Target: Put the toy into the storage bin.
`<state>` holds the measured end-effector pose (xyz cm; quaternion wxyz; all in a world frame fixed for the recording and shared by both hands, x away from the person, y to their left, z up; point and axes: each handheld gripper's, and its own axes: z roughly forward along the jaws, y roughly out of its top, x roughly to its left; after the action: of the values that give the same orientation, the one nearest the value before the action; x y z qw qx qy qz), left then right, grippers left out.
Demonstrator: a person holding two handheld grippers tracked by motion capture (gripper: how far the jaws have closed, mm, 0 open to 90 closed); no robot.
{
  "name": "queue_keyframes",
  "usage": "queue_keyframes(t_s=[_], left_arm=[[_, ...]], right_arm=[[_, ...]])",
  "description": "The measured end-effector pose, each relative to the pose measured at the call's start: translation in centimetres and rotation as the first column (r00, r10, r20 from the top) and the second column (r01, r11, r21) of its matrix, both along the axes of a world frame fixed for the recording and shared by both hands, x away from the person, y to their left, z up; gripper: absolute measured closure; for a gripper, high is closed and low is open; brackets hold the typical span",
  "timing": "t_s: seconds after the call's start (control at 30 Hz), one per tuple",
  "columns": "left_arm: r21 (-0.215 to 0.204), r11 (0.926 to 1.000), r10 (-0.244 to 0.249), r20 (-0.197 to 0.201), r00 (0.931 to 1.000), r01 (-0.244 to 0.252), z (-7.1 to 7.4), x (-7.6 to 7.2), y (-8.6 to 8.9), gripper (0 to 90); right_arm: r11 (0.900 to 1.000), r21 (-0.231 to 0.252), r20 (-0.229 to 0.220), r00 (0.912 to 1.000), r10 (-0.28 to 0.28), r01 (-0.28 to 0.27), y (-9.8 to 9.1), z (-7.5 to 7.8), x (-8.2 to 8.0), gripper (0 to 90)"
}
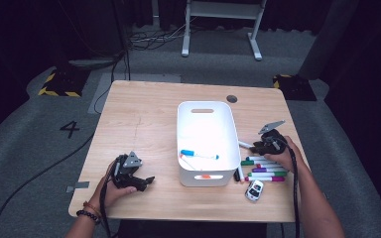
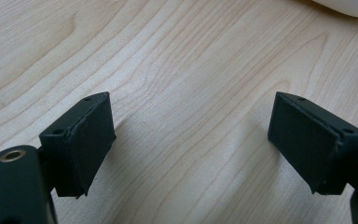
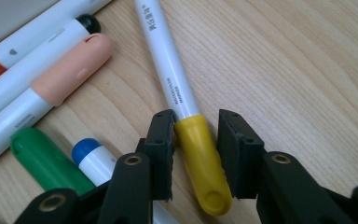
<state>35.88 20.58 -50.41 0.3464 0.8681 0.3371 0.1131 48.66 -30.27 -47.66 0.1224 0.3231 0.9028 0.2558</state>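
Note:
A white marker with a yellow cap (image 3: pixel 200 158) lies on the wooden table (image 1: pixel 144 124), to the right of the white bin (image 1: pixel 230 134). My right gripper (image 3: pixel 196 140) is lowered over it, one jaw on each side of the yellow cap. The left pad is at the cap and a thin gap shows at the right pad. In the high view the right gripper (image 1: pixel 254 148) sits at the top of a row of markers (image 1: pixel 265 168). My left gripper (image 2: pixel 191 140) rests low over bare wood, jaws wide apart and holding nothing; it is at the front left (image 1: pixel 146 182).
Beside the yellow-capped marker lie others: a peach-capped one (image 3: pixel 70 70), a green-capped one (image 3: pixel 46 158) and a blue-tipped one (image 3: pixel 86 151). A blue-capped marker (image 1: pixel 198 154) lies inside the bin. A small white toy car (image 1: pixel 254 190) stands near the front edge.

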Motion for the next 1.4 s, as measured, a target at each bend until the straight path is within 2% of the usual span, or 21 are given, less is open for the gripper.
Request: queue_keyframes(t_s=[0.07, 0.13, 0.2, 0.23, 0.3, 0.43, 0.5, 0.57, 0.7, 0.83, 1.0, 1.07, 1.13, 1.3, 1.4], left_arm=[[0.000, 1.0000, 0.000, 0.000, 1.0000, 0.000, 0.0, 0.0, 0.0, 14.7], [0.001, 1.0000, 0.001, 0.003, 1.0000, -0.001, 0.0, 0.0, 0.0, 14.7], [0.000, 1.0000, 0.000, 0.002, 1.0000, 0.000, 0.0, 0.0, 0.0, 14.7], [0.000, 1.0000, 0.000, 0.000, 1.0000, 0.000, 0.0, 0.0, 0.0, 14.7], [0.000, 1.0000, 0.000, 0.000, 1.0000, 0.000, 0.0, 0.0, 0.0, 14.7], [-0.001, 1.0000, 0.000, 0.000, 1.0000, 0.000, 0.0, 0.0, 0.0, 14.7], [0.001, 1.0000, 0.000, 0.000, 1.0000, 0.000, 0.0, 0.0, 0.0, 14.7], [0.001, 1.0000, 0.000, 0.000, 1.0000, 0.000, 0.0, 0.0, 0.0, 14.7], [0.001, 1.0000, 0.000, 0.002, 1.0000, 0.000, 0.0, 0.0, 0.0, 14.7], [0.000, 1.0000, 0.000, 0.000, 1.0000, 0.000, 0.0, 0.0, 0.0, 14.7], [0.000, 1.0000, 0.000, 0.000, 1.0000, 0.000, 0.0, 0.0, 0.0, 14.7], [0.000, 1.0000, 0.000, 0.000, 1.0000, 0.000, 0.0, 0.0, 0.0, 14.7], [0.000, 1.0000, 0.000, 0.001, 1.0000, 0.000, 0.0, 0.0, 0.0, 14.7], [0.000, 1.0000, 0.001, 0.000, 1.0000, -0.001, 0.0, 0.0, 0.0, 14.7], [-0.001, 1.0000, 0.001, 0.000, 1.0000, -0.001, 0.0, 0.0, 0.0, 14.7]], right_arm=[[1.0000, -0.002, 0.010, 1.0000, -0.002, 0.002, 0.0, 0.0, 0.1, 73.2], [0.9996, -0.007, 0.023, 0.9993, -0.028, 0.028, -0.1, 0.0, 0.2, 73.6], [0.9992, -0.021, 0.040, 0.9987, -0.032, 0.033, -0.1, 0.0, 0.3, 73.8], [0.9993, -0.003, 0.028, 0.9989, -0.038, 0.038, 0.0, 0.0, 0.3, 73.8], [0.9988, -0.034, 0.048, 0.9983, -0.035, 0.036, -0.1, 0.0, 0.4, 73.9], [0.9984, -0.020, 0.043, 0.9977, -0.051, 0.052, 0.1, 0.0, 0.3, 74.6], [0.9988, 0.010, 0.047, 0.9977, -0.049, 0.049, -0.1, 0.4, 0.2, 75.0], [0.9984, 0.019, 0.053, 0.9972, -0.053, 0.052, -0.3, 0.8, 0.0, 75.0], [0.9987, 0.000, 0.045, 0.9977, -0.052, 0.052, -0.3, 0.7, -0.2, 75.0], [0.9983, 0.013, 0.051, 0.9971, -0.057, 0.056, -0.6, 1.0, -0.4, 75.0], [0.9973, 0.038, 0.062, 0.9959, -0.065, 0.063, -1.0, 1.6, -0.6, 75.0], [0.9956, 0.062, 0.077, 0.9942, -0.075, 0.070, -1.3, 2.1, -0.8, 75.0], [0.9906, 0.109, 0.095, 0.9911, -0.093, 0.082, -1.8, 2.9, -1.3, 75.0], [0.9796, 0.187, 0.130, 0.9865, -0.099, 0.073, -2.7, 4.4, -2.3, 75.0], [0.9765, 0.207, 0.158, 0.9829, -0.095, 0.061, -3.0, 5.3, -3.0, 75.0]])
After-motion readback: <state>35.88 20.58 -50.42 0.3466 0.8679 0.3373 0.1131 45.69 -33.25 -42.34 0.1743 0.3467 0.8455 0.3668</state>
